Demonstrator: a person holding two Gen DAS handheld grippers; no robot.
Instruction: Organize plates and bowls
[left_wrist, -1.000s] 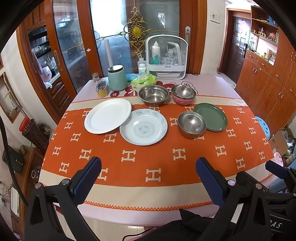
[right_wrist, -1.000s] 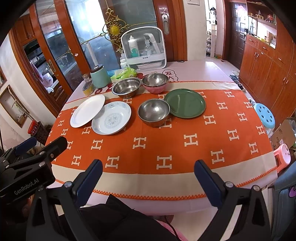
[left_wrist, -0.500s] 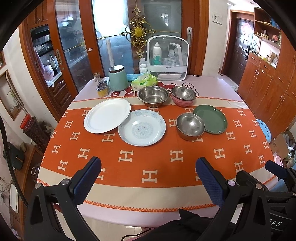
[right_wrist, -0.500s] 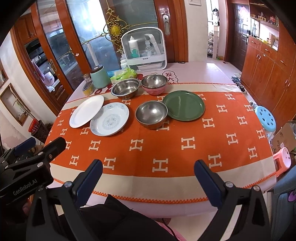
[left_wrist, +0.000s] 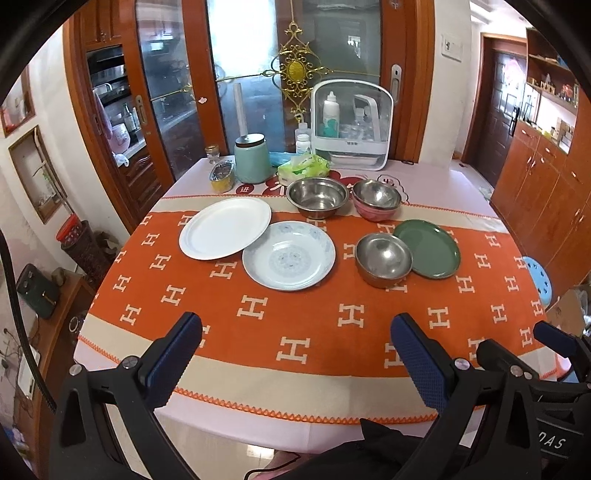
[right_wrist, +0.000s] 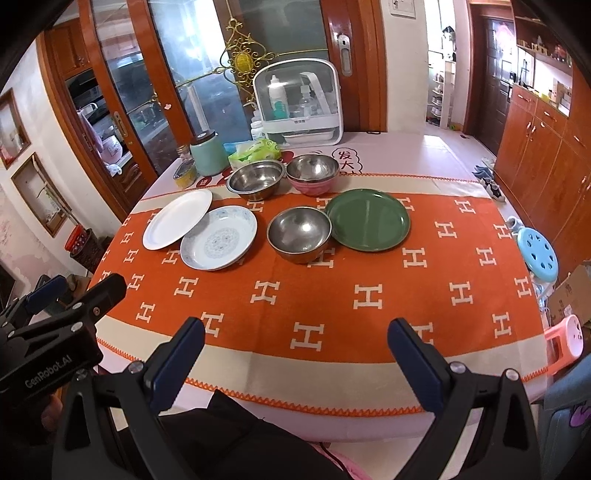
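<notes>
Both the left gripper (left_wrist: 295, 343) and the right gripper (right_wrist: 295, 341) hung over the near edge of the table (left_wrist: 332, 417) with their blue-padded fingers (left_wrist: 173, 354) spread wide apart and holding nothing. On the orange H-patterned cloth (left_wrist: 314, 325), the round white-and-blue patterned plate (left_wrist: 289, 255) lay mid-table, with the plain white plate (left_wrist: 225, 227) overlapping its left rim. To its right sat a small steel bowl (left_wrist: 383, 258) touching a green plate (left_wrist: 430, 247), and behind it a larger steel bowl (left_wrist: 317, 195) beside a pink-sided steel bowl (left_wrist: 376, 199).
</notes>
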